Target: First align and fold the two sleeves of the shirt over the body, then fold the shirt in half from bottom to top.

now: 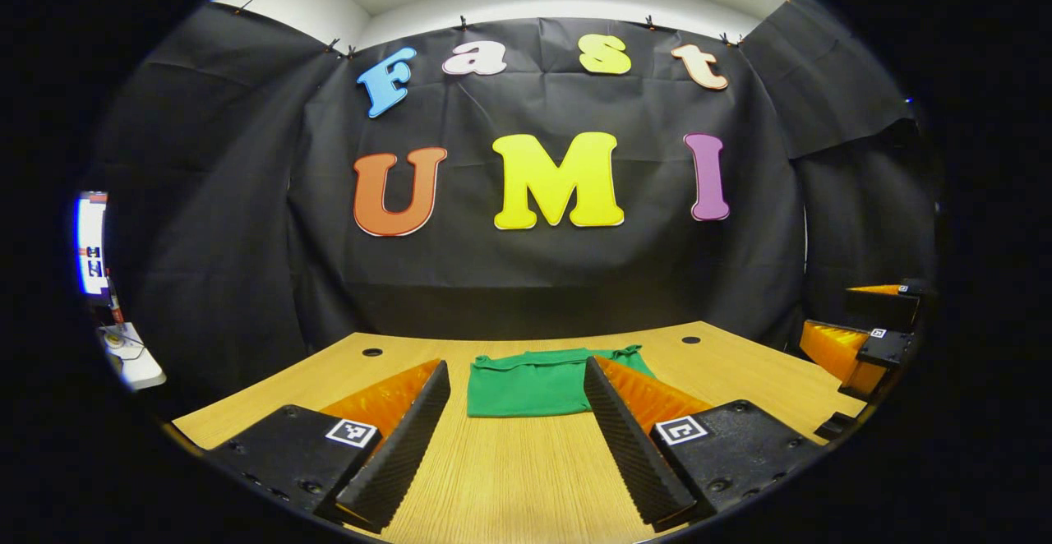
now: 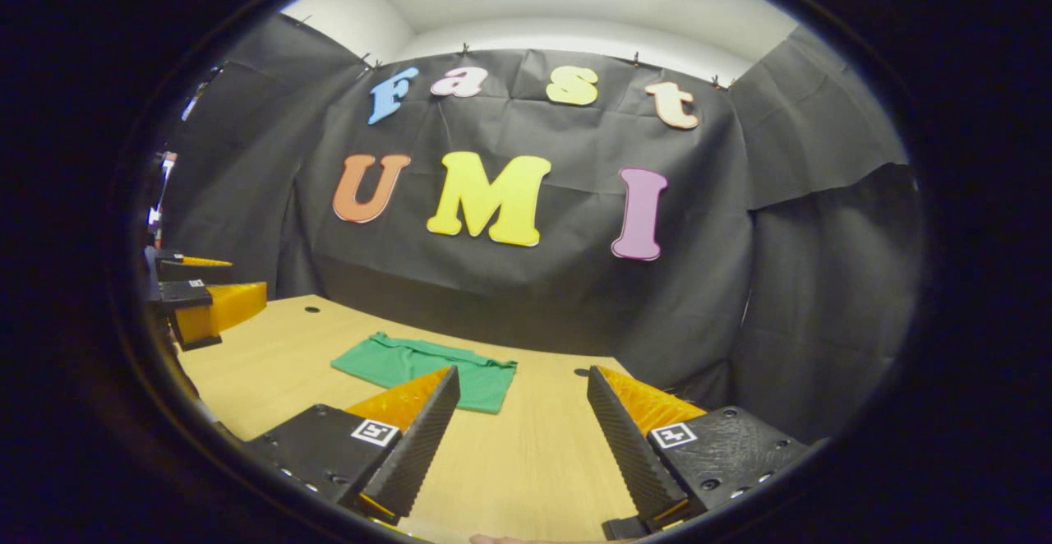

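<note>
In the left gripper view, a lit screen [image 1: 91,242] stands at the far left, outside the black cloth wall [image 1: 526,265], with a small white stand [image 1: 131,355] below it. A pale wooden desk [image 1: 509,470] fills the lower part of the view, with two small round holes [image 1: 372,352] near its far edge. The left gripper [image 1: 516,375] is held low over the desk's near edge with its jaws spread wide and nothing between them; each finger carries a square black-and-white marker [image 1: 351,432]. A green shirt [image 1: 542,384] lies flat as a compact folded rectangle near the far edge of the desk, well ahead of the fingertips and centred in the gap between the jaws, its right end partly hidden behind the right finger. At the right edge of the desk the right gripper [image 1: 855,326] appears side-on, apart from the shirt. In the right gripper view, the left gripper [image 2: 205,285] shows at the desk's left edge. The shirt [image 2: 411,363] lies toward the far left part of the desk [image 2: 526,462], ahead of the right gripper [image 2: 522,380] and off to its left, its near right corner just behind the left fingertip. These jaws too stand wide apart and hold nothing.
</note>
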Demonstrator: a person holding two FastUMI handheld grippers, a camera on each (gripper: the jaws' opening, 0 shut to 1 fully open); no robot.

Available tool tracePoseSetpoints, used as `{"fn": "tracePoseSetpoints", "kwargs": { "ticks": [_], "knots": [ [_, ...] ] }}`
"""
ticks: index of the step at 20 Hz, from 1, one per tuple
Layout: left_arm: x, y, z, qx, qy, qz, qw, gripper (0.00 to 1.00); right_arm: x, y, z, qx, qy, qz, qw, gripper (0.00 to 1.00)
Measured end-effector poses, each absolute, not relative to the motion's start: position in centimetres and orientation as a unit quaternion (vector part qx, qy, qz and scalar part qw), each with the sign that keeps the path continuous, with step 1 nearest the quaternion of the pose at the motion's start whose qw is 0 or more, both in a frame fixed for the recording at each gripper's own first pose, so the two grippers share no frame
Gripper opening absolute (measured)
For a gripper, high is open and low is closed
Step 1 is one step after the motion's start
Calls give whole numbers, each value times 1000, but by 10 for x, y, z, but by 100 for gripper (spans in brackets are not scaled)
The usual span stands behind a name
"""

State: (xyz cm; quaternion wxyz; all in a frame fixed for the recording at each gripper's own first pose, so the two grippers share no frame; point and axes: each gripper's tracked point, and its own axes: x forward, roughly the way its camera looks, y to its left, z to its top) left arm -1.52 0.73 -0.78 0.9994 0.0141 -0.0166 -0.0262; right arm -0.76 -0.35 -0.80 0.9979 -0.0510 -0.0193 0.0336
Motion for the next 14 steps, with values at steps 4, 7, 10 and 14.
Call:
{"fn": "tracePoseSetpoints", "kwargs": {
  "ticks": [4, 7, 10, 14],
  "knots": [
    [-11, 6, -13, 6, -10, -30, 999, 100, -1, 0, -14, -36, -9, 45, 998, 97],
    [-9, 6, -15, 4, -9, -33, 999, 100, 3, 2, -19, -35, -2, 48, 998, 95],
    [-7, 7, -21, 1, 3, -35, 999, 100, 6, 4, -27, -35, 10, 51, 998, 94],
    [-6, 16, -20, -6, 6, -24, 1000, 100, 6, 16, -33, -31, 19, 71, 997, 95]
  ]
}}
